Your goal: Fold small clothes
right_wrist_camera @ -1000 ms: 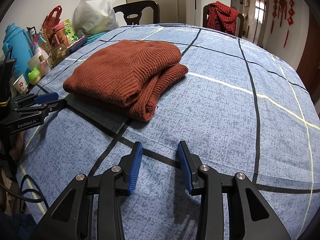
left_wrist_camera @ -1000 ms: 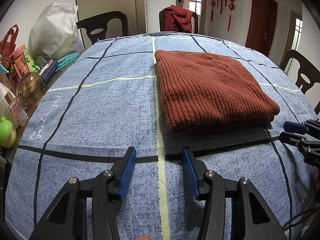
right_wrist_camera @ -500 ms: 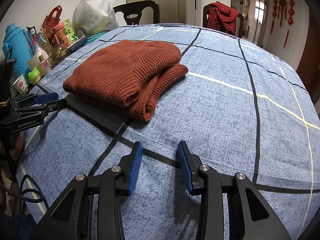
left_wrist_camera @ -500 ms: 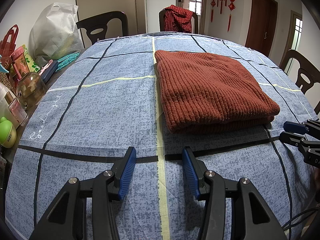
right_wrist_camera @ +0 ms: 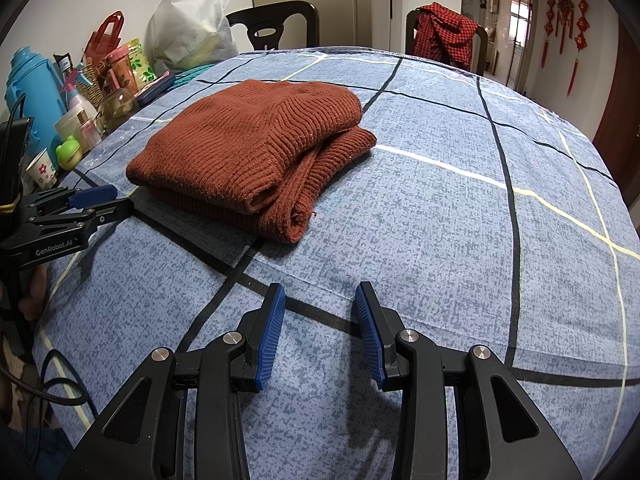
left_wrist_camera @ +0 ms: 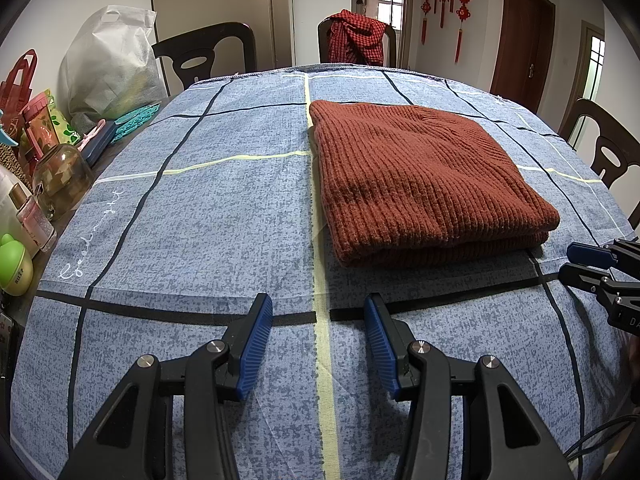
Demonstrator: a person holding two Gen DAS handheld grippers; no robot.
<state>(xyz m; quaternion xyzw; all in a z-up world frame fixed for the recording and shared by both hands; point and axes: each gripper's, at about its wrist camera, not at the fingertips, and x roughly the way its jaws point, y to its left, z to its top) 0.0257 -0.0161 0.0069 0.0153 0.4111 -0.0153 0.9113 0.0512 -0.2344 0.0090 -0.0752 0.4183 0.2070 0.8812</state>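
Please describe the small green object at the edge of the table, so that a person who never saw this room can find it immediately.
Start from the blue checked tablecloth and go to its cluttered side, opposite the folded rust-red sweater. The green container stands nearest the camera there, before the glass jar. Only it is lime green and rounded.

A coarse ribbed knit is seen in the sweater point(left_wrist_camera: 420, 176); the surface point(left_wrist_camera: 200, 216) is covered by matt, speckled woven cloth.
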